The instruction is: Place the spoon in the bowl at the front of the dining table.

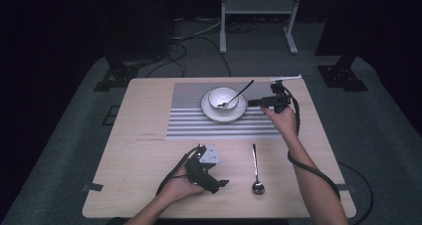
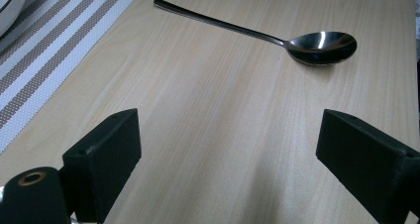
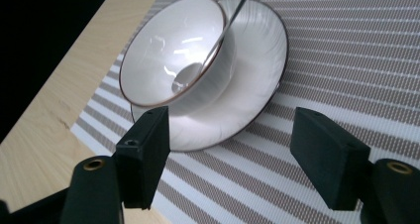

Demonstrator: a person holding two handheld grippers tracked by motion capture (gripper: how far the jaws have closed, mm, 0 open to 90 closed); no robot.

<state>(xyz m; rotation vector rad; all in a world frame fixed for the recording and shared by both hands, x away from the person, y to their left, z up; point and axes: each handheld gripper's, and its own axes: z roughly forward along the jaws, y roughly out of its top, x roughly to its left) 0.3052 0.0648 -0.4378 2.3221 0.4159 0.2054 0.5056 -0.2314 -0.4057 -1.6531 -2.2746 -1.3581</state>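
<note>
Left gripper (image 1: 223, 183): rests low at the near edge of the table, jaws spread wide with nothing between them, only bare wood.
Spoon on the table (image 2: 324, 46): lies just ahead of the left gripper, beyond its open jaws and a little toward its right-hand jaw, flat on the wood.
Long axis: the spoon's handle runs away from the person toward the striped mat (image 1: 189, 120), with its bowl at the near end, so the bowl is the part closest to the left gripper.
Nearer hand: the left, by my reading; the right is well apart from this spoon.
Look of the spoon: polished metal, slim straight handle, oval bowl facing up and catching light.
Right gripper (image 1: 251, 103): farther off over the mat, jaws standing wide and empty, pointing at the saucer (image 3: 262, 80).
White bowl (image 3: 163, 50): sits on the saucer just ahead of the right gripper, thin dark rim.
Second spoon (image 3: 208, 60): leans inside the white bowl, handle rising over its rim.
</note>
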